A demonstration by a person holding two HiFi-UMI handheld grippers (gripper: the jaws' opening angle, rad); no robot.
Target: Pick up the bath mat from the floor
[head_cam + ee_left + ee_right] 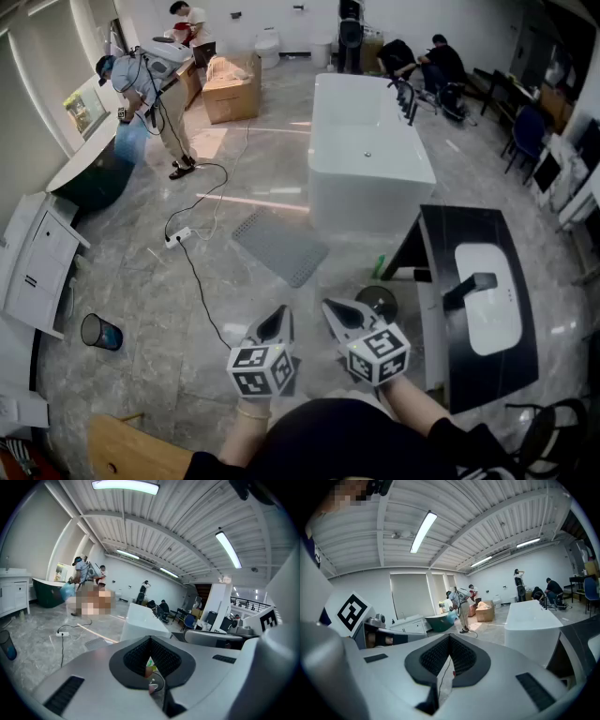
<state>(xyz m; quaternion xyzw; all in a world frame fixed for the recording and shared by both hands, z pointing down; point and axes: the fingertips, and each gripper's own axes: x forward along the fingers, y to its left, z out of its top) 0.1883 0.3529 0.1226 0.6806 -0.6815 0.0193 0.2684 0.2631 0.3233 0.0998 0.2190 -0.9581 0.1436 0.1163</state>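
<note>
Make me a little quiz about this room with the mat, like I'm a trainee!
1. True or false: the mat lies flat on the floor, with neither tongs touching it.
2. What stands just beyond the mat? A. bathtub B. sofa C. fridge
3. Fill in: the left tongs and right tongs are both ____ (open or shut).

Key: 1 true; 2 A; 3 shut.

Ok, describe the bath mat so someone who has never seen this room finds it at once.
Find the big white bathtub in the middle of the grey floor. Just off its near left corner the bath mat lies flat. Its neighbour is a white power strip on a black cable; the mat is a dark grey rectangle with a dotted surface.
</note>
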